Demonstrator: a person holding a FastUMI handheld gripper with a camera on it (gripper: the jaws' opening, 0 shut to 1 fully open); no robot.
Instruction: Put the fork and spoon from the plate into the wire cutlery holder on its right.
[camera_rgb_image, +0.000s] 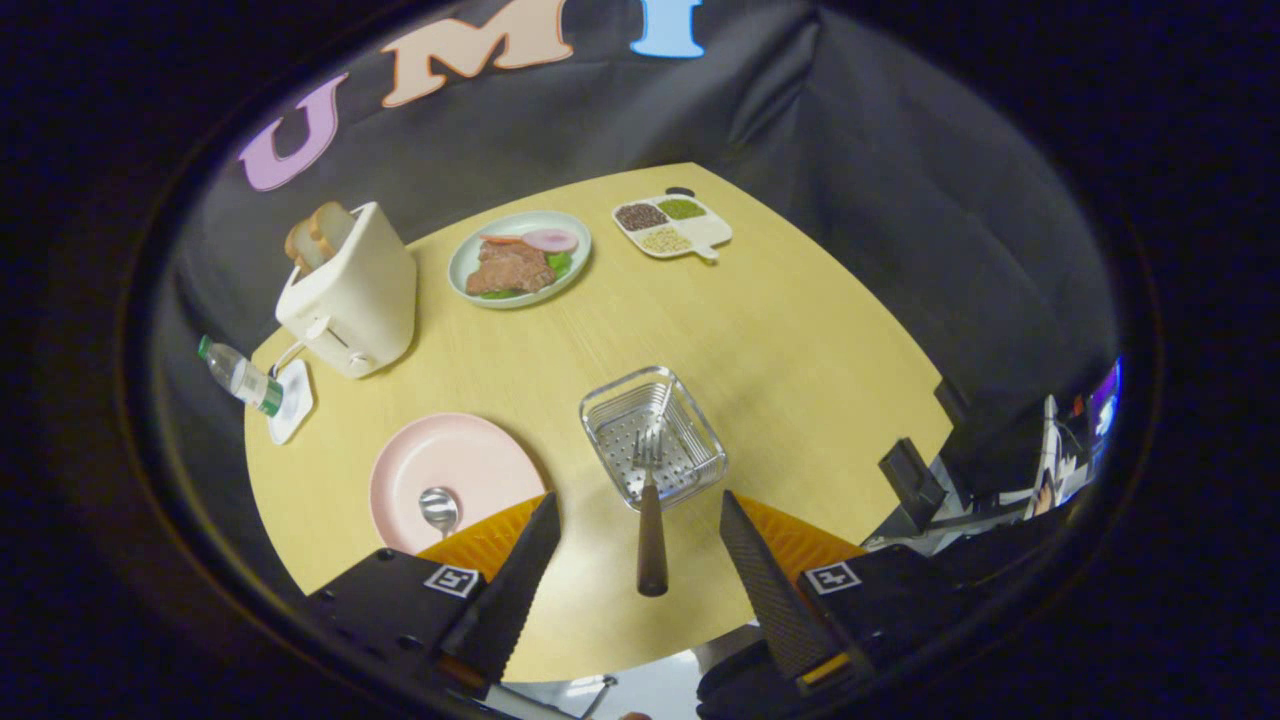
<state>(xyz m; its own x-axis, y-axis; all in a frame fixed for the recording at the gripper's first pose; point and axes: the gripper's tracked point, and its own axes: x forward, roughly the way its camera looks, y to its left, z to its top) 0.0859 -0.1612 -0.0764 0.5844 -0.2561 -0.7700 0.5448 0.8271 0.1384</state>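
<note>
Wooden table (780, 330): fork (650, 500) rests with tines in the wire cutlery holder (652, 436), handle out. Spoon (439, 508) remains on the pink plate (470, 460) (half done). Gripper (640, 545) wide open, empty.

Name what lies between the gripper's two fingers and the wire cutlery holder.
In the gripper view, the fork: its handle sits between the open gripper fingers, its tines inside the wire cutlery holder.
</note>
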